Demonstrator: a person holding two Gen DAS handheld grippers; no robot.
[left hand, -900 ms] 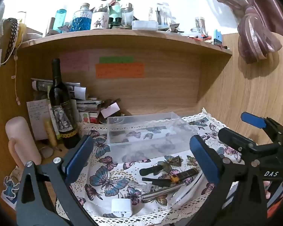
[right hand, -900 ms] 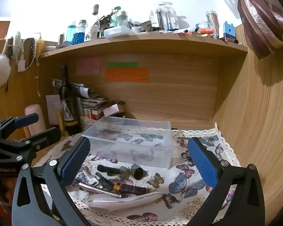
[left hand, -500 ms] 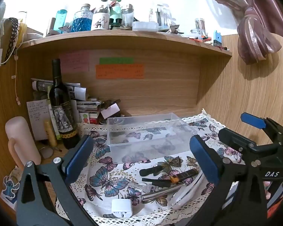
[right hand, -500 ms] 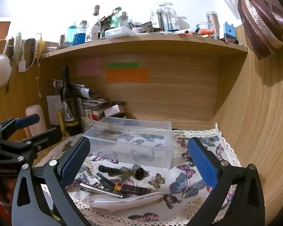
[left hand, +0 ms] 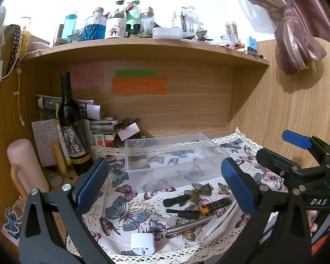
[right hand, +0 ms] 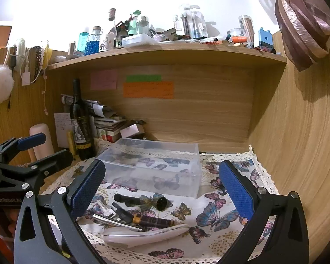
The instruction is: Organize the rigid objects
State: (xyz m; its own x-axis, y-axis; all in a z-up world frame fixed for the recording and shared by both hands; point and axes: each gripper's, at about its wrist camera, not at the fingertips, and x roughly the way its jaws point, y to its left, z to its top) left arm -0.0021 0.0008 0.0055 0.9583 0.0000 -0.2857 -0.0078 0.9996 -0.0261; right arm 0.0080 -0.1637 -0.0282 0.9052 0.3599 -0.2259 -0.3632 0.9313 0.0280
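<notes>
Nothing on the cloth has shifted since the earlier frames, and both grippers hang where they were, with only a slight drift of the views. Wooden walls and a cluttered shelf enclose the counter, which is covered by a butterfly-print cloth with a lace edge. On the far part of that cloth stands a clear plastic box, open at the top, with nothing in it that I can make out. A dark wine bottle stands upright to the left of the box, off the cloth, beside a pink cylinder. The left gripper hovers above the near cloth with its blue-padded fingers spread wide and nothing between them; the right gripper does the same, fingers wide apart and empty. Near the front edge lies a loose cluster of small rigid things, well short of the box: a white curved handle-shaped piece, a black flashlight, a dark pen-like tool with a yellow band, a metal rod and a key. A white plug adapter sits apart at the front edge in the left wrist view.
</notes>
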